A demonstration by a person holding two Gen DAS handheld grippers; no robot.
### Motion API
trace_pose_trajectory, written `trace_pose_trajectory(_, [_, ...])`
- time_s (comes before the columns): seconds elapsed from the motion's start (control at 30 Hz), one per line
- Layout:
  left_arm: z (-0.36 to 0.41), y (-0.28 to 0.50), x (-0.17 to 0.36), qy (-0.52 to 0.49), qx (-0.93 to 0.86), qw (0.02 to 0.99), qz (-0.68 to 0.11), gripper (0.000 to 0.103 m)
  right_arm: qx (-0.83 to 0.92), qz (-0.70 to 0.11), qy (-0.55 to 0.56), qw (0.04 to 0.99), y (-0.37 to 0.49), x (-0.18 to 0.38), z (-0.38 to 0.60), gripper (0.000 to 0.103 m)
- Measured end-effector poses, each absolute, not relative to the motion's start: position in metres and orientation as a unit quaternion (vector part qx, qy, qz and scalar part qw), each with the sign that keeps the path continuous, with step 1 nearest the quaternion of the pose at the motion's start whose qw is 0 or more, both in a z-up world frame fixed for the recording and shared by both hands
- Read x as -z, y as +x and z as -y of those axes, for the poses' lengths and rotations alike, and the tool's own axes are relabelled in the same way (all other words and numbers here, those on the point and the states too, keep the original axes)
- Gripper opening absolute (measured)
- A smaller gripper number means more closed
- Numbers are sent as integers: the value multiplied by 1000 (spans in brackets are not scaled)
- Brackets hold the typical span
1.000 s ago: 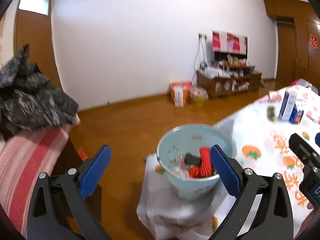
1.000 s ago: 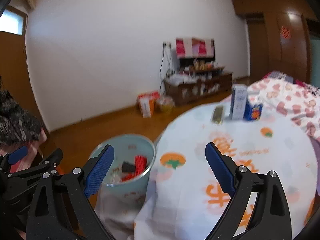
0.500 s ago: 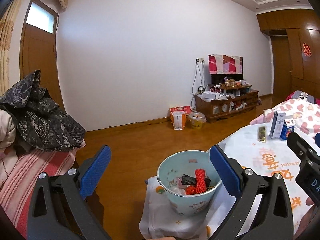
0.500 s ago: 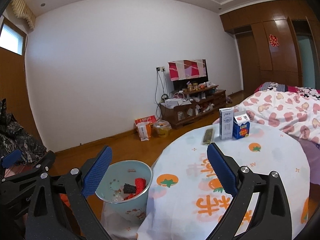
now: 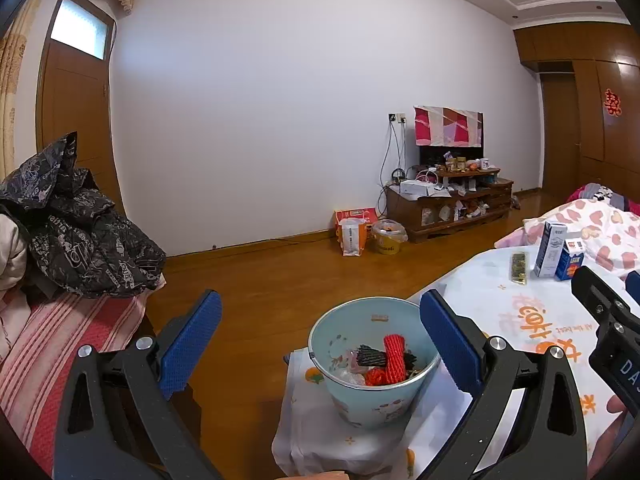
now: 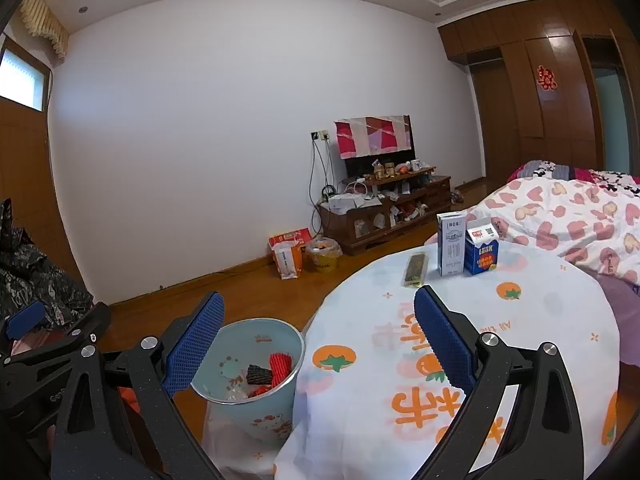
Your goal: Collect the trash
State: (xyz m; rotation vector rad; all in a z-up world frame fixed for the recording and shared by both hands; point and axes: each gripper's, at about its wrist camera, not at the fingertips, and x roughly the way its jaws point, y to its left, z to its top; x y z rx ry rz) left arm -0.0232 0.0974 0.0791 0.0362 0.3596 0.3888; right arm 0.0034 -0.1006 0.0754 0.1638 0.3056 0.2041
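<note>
Your left gripper (image 5: 320, 332) hangs with its blue fingers (image 5: 190, 332) spread wide and nothing between them, above and just short of the bin (image 5: 372, 396). Your right gripper (image 6: 318, 336) is likewise fully spread and empty, held over the tabletop (image 6: 520, 320) edge just to the right of the bin (image 6: 256, 408).

The pale blue bin stands on a white cloth on the floor, touching the tabletop's hanging cloth. Inside it lie a red foam net (image 5: 394, 360), a black foam net (image 5: 370, 354) and some clear wrapping.

On the far side of the tabletop from the bin, three things are left: a flat dark snack packet (image 6: 416, 270), just beside it a tall white carton (image 6: 451, 246) standing upright, and touching that a shorter blue carton (image 6: 483, 254). Beyond them is a bed with a heart-print quilt (image 6: 568, 216).
</note>
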Motion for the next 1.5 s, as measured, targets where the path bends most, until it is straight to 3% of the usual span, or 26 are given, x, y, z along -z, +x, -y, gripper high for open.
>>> trace_pose_trajectory(1.5, [-94,-23,-80,27,-209,962,-171,97,-90,-159,88,979,3,-72,100,94])
